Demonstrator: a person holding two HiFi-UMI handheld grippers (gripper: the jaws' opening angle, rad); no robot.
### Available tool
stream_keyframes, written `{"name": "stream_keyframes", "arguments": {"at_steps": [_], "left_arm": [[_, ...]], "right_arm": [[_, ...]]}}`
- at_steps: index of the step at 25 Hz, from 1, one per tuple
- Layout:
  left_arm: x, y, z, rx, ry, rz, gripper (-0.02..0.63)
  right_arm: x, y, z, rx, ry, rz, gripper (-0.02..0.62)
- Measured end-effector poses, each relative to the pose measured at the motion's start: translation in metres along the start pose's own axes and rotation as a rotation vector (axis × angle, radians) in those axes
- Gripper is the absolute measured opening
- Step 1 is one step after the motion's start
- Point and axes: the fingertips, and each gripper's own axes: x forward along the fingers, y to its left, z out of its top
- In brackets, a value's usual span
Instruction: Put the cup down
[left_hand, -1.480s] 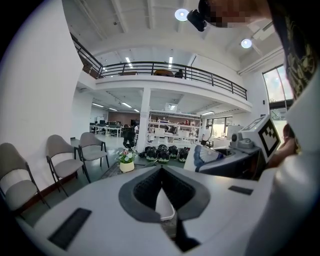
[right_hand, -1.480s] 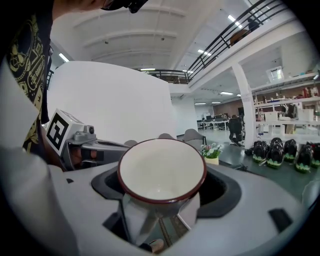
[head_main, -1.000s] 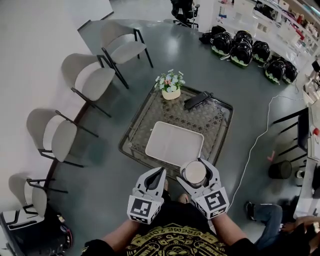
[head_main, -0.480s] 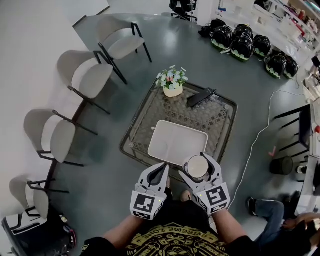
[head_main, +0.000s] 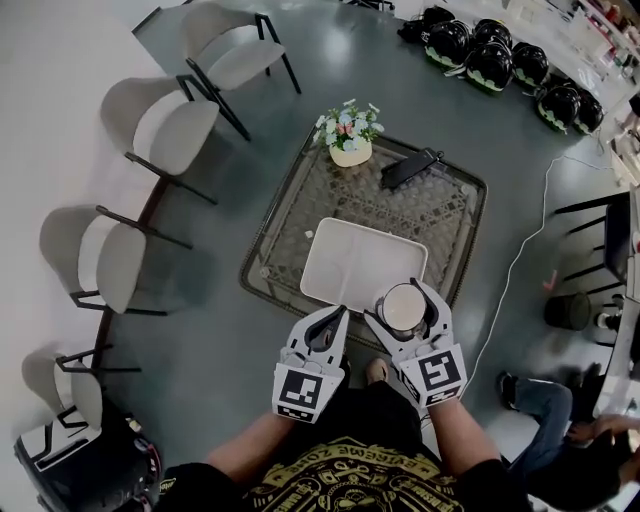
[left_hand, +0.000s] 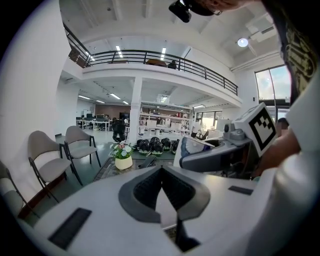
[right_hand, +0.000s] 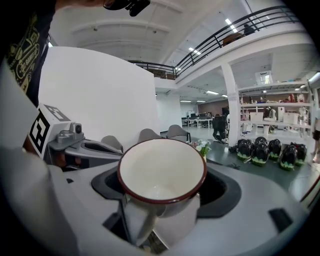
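Observation:
A white cup (head_main: 404, 309) with a dark red rim sits upright between the jaws of my right gripper (head_main: 402, 299), which is shut on it. The cup hangs over the near edge of the glass table (head_main: 455, 225), by the near right corner of a white tray (head_main: 355, 260). In the right gripper view the cup (right_hand: 161, 172) fills the jaws, its handle towards the camera and its inside empty. My left gripper (head_main: 337, 316) hovers just left of it, shut with nothing in it; its pads (left_hand: 145, 187) meet in the left gripper view.
A flower pot (head_main: 349, 135) and a black object (head_main: 411, 168) stand at the table's far side. Several grey chairs (head_main: 155, 125) line the left wall. Dark helmets (head_main: 490, 55) lie on the floor far right. A person's legs (head_main: 545, 410) are at the right.
Both grippers have drifted slightly forward and right with the cup, closer to the tray's near edge. The jaws' states are unchanged.

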Motion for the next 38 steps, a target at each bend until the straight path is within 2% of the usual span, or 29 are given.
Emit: {"name": "stream_keyframes", "arguments": {"at_steps": [17,24,38], "left_arm": [[0.05,0.034,-0.038,0.037,0.073,-0.026,0.005],[0.071,0.039,-0.065,0.048,0.107,-0.037,0.005],[0.096,0.049,-0.127,0.097,0.229,-0.032,0.005]], "right_arm": [[0.048,-0.028,-0.044,0.009,0.042,-0.09,0.405],[0.063,-0.035,-0.07,0.016,0.067,-0.111,0.405],[0.087,-0.046,-0.134,0.042,0.128,-0.131,0.405]]}}
